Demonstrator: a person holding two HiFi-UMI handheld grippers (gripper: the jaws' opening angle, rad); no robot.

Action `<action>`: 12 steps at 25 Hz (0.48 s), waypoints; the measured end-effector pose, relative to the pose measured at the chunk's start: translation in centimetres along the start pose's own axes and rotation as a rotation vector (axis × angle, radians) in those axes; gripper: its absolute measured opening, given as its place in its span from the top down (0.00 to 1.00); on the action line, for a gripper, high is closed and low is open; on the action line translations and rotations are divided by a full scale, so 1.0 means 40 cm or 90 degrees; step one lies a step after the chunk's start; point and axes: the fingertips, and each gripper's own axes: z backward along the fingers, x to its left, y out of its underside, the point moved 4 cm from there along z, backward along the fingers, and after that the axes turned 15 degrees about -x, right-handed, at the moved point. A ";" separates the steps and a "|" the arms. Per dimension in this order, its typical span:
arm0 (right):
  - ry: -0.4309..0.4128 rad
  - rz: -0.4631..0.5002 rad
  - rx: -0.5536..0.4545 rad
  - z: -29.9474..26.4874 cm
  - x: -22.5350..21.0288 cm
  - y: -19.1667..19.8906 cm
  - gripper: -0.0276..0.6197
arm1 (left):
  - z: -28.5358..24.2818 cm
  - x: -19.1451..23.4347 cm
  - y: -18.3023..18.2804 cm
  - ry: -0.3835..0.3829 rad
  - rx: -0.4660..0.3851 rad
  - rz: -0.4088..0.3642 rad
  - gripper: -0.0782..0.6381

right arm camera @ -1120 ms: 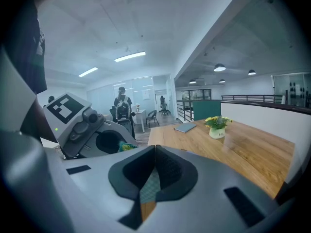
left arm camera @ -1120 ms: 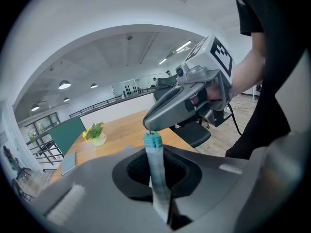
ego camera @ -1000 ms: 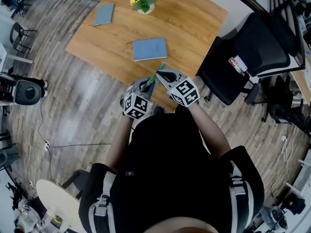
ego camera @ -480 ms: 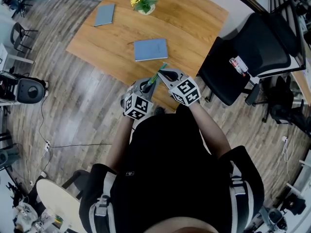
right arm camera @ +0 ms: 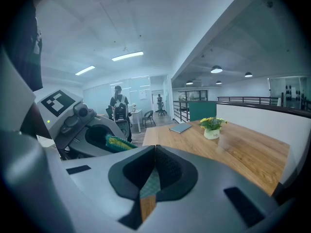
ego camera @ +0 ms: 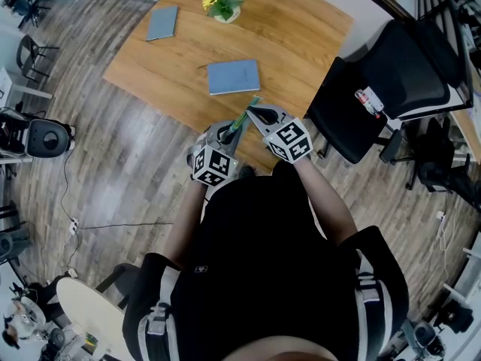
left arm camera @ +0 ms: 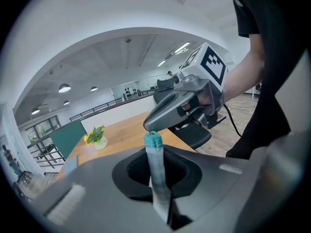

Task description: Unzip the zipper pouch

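Overhead, head view shows left gripper (ego camera: 224, 135) and right gripper (ego camera: 254, 113) meeting over table (ego camera: 301, 36) edge, only left gripper view shows pouch (left arm camera: 156, 169) clamped edge-on in left jaws, right jaws closed at its top.

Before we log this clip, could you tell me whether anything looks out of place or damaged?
Nothing stands out. The pouch is clamped in the left gripper, with the right gripper shut at its top end. The near notebook, far notebook and flower pot sit neatly on the table.
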 end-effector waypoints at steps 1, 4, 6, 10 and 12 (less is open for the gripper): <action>0.000 0.001 0.000 0.000 0.001 -0.001 0.95 | 0.001 0.000 -0.001 0.000 -0.001 -0.001 0.89; 0.003 0.003 -0.001 0.003 -0.002 -0.001 0.95 | 0.000 -0.003 -0.004 -0.001 -0.001 -0.006 0.89; 0.006 0.003 0.000 0.005 -0.006 -0.001 0.95 | 0.001 -0.004 -0.007 -0.001 -0.003 -0.007 0.89; 0.010 0.003 0.000 0.004 -0.012 -0.005 0.95 | 0.005 0.001 -0.011 -0.001 -0.007 -0.008 0.89; 0.012 0.004 -0.001 0.003 -0.014 -0.006 0.95 | 0.004 0.002 -0.011 0.000 -0.007 -0.009 0.89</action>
